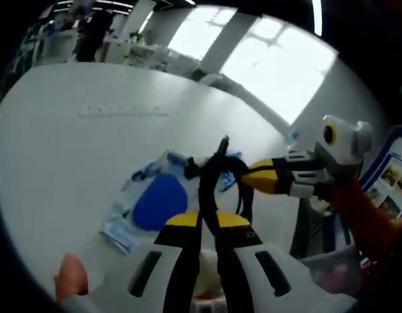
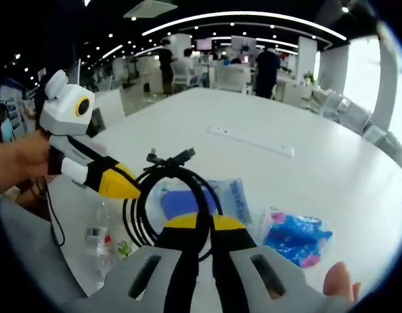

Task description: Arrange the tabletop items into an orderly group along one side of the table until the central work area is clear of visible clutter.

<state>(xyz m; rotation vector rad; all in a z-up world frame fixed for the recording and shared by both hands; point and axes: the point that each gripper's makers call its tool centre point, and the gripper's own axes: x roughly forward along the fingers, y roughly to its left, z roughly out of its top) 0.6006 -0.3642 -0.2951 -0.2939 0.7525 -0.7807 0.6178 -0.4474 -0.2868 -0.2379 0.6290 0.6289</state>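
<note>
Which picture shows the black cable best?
The right gripper view. There the cable shows its whole coil and plug ends, pinched at the bottom by the right gripper, with the left gripper at its side. In the left gripper view, the cable is seen nearly edge-on, a thin loop.

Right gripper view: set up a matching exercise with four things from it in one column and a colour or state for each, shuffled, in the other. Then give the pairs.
Things:
1. black cable
2. clear pouch with a blue pad
3. crumpled wrapper
4. white table

States:
A. lying flat on the table under the cable
B. bright blue with a bit of pink, lying to the right
C. coiled in loops and clamped between the right gripper's fingers
D. bears everything else

Pairs: 1-C, 2-A, 3-B, 4-D
</note>
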